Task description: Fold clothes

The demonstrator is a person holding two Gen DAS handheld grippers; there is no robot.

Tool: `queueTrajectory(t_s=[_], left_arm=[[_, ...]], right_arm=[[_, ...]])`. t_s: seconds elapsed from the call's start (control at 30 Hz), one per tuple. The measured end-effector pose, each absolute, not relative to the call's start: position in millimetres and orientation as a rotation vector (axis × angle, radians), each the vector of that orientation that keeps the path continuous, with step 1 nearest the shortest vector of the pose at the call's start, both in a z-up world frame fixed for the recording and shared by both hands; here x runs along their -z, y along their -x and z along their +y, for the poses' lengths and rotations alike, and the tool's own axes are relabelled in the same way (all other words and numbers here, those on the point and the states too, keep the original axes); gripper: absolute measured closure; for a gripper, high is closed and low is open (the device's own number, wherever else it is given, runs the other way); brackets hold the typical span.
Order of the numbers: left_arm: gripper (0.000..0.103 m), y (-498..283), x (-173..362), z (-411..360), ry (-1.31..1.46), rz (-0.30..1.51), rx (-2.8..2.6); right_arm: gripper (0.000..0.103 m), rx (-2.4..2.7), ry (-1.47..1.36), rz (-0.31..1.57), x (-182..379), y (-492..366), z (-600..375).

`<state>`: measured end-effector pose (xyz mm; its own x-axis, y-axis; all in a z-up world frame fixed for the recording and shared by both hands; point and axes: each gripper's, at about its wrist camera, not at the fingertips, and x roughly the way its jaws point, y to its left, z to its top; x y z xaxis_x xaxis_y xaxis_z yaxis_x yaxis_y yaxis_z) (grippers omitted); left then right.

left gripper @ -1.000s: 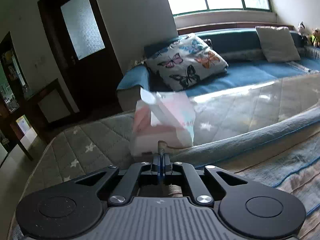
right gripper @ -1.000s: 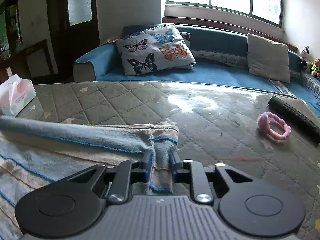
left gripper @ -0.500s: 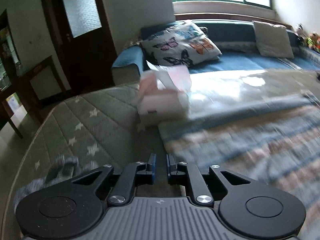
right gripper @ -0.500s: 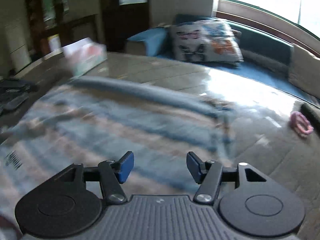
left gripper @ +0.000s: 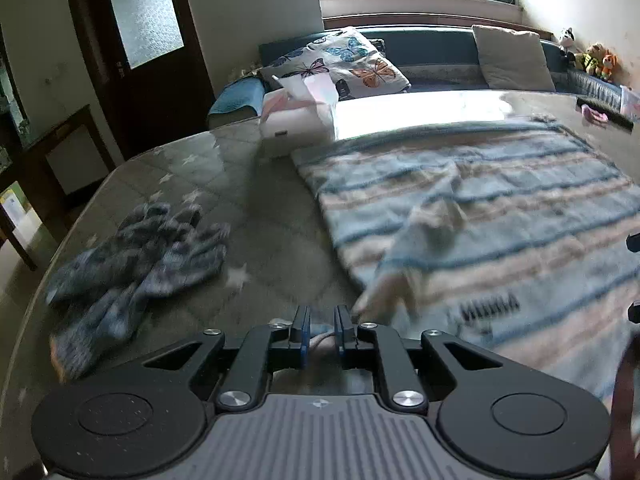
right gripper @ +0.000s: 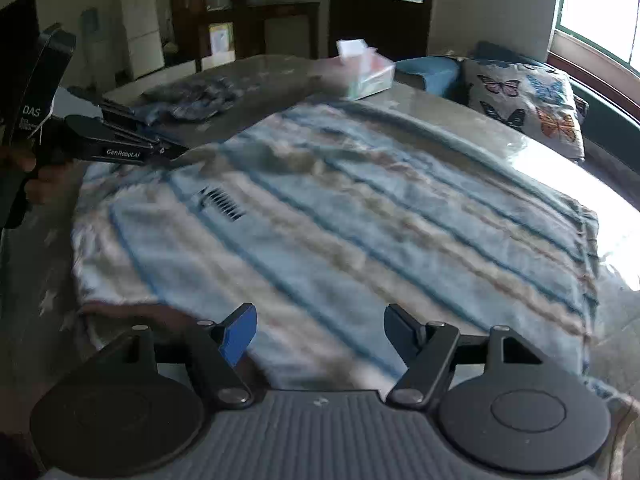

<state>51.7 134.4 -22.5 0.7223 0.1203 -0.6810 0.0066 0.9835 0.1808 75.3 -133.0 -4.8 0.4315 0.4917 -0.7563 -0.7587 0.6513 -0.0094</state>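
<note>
One desk (left gripper: 256, 220): grey quilted cover with pale stars under a glossy clear sheet; it carries everything named below.
One striped garment (right gripper: 360, 232): pale blue and beige with thin dark blue stripes, spread nearly flat across the middle of the desk, a barcode-like black print (right gripper: 222, 204) on it; in the left wrist view a rumpled ridge runs across its near left part; much of it is motion-blurred.
One sofa (left gripper: 440, 72): blue, behind the desk under the window, with two cushions, one butterfly-patterned (left gripper: 344, 60) and one plain grey (left gripper: 512, 58).
One heap of dark blue-grey clothes (left gripper: 132, 252): crumpled on the desk, left of the striped garment and apart from it.
One tissue box (left gripper: 296, 120): white and pink, at the far edge of the desk, just beside the garment's far left corner.
Two grippers: left gripper (left gripper: 320, 328) has its jaws a narrow gap apart, just been opening, with a bit of pale cloth seen low between them though the pads do not press it; it sits at the garment's near left corner. Right gripper (right gripper: 320, 330) has its jaws spread wide, also just been opening, nothing between them, above the garment's near edge.
One pink ring-like item (left gripper: 594, 114): small, at the desk's far right, too blurred to identify.
</note>
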Motion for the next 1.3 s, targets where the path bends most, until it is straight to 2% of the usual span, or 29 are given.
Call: queueTrajectory(t_s=[0.27, 0.43, 0.63, 0.73, 0.87, 1.3], left_arm=[[0.086, -6, 27, 142, -0.203, 0.741, -0.113], [0.086, 11, 27, 150, -0.179, 0.734, -0.139], [0.086, 25, 29, 157, -0.176, 0.729, -0.161], [0.076, 30, 28, 161, -0.166, 0.727, -0.181], [0.077, 34, 24, 162, -0.151, 0.724, -0.211], [0.076, 38, 13, 80, -0.171, 0.667, 0.008]], right_arm=[[0.031, -0.861, 0.449, 0.768, 2, -34, -121], [0.031, -0.859, 0.397, 0.707, -8, -30, -107], [0.031, -0.916, 0.389, 0.725, 1, -27, -76], [0.031, -0.964, 0.452, 0.726, 10, -8, -69], [0.031, -0.978, 0.48, 0.701, 8, 6, -73], [0.031, -0.739, 0.336, 0.701, -17, -9, -158]])
